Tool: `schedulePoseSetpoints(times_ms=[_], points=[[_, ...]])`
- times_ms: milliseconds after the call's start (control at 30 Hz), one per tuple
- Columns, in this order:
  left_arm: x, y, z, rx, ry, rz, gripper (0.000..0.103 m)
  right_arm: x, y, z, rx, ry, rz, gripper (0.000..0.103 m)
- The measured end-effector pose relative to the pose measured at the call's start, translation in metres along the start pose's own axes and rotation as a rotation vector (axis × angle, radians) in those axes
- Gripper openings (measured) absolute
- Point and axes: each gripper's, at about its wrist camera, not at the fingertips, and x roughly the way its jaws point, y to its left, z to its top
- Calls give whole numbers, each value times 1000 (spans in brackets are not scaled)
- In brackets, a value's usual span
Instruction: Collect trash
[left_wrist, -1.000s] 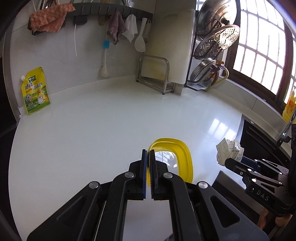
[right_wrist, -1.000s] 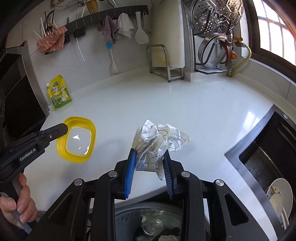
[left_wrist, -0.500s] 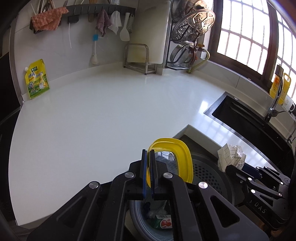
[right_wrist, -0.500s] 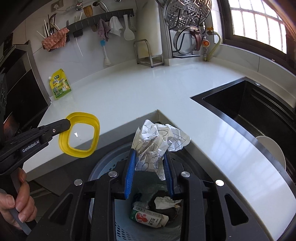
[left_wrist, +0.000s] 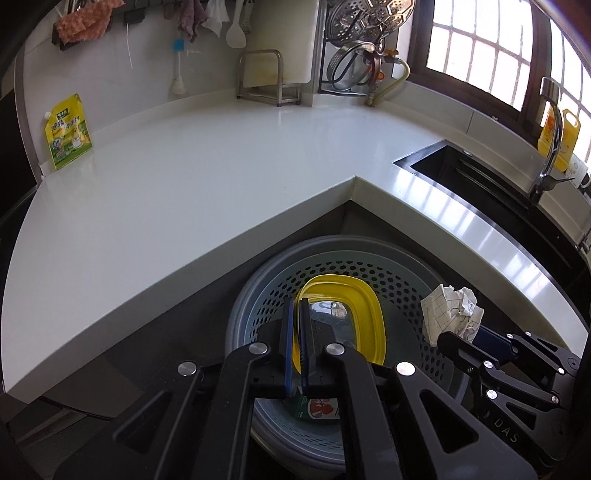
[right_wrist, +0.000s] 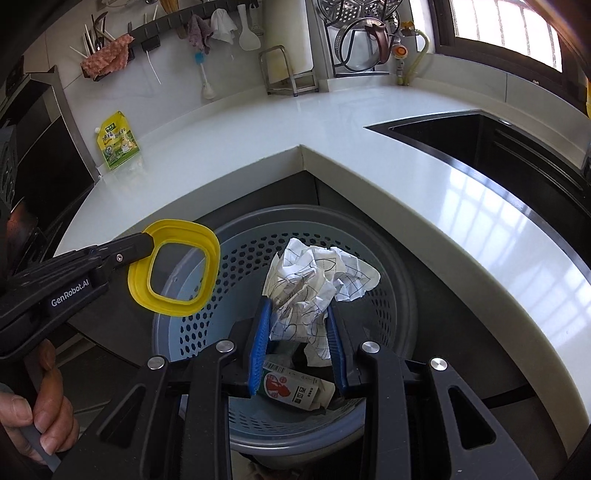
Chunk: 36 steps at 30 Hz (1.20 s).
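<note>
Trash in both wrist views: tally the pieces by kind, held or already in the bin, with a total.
Yellow plastic lid with clear centre, held in the left tool: 1
Crumpled white grid-printed paper, held in the right tool: 1
Drink carton with red print, inside the grey perforated bin: 1
Total: 3; other scraps deeper in the bin cannot be told.

One yellow lid, one crumpled paper, one bin.

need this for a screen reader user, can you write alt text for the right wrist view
The right tool grips a crumpled sheet of grid-lined paper above a grey perforated trash bin that already holds a red-and-white carton. To its left, the left tool holds a yellow lid by its rim over the bin, below a white corner countertop.
</note>
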Motion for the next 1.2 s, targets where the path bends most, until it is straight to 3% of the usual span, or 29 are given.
schedulePoseSetpoints(times_ms=[167,400,467,500,533,600,800,933,1200], points=[[2,-2,-3,4,16,40,7,-2,-2,-1,10,-16,13,33],[3,-4,-6,11,35,80,13,-10,-11,-1,35,-46,7,50],[2,-4,-7,15,34,87,21,-12,-13,-1,42,-52,8,52],[2,-4,-8,17,33,91,33,-14,-13,-1,44,-55,9,53],[1,-4,-8,16,29,95,53,-15,-13,-2,45,-58,9,53],[-5,-3,-10,9,0,99,71,-16,-15,-2,50,-61,12,54],[-10,-5,-10,21,-6,111,71,-20,-20,-3,73,-71,21,55],[-10,-7,-11,16,-7,120,82,-23,-21,-3,73,-75,20,57],[-13,-7,-11,9,-15,130,89,-24,-19,-4,66,-79,10,60]])
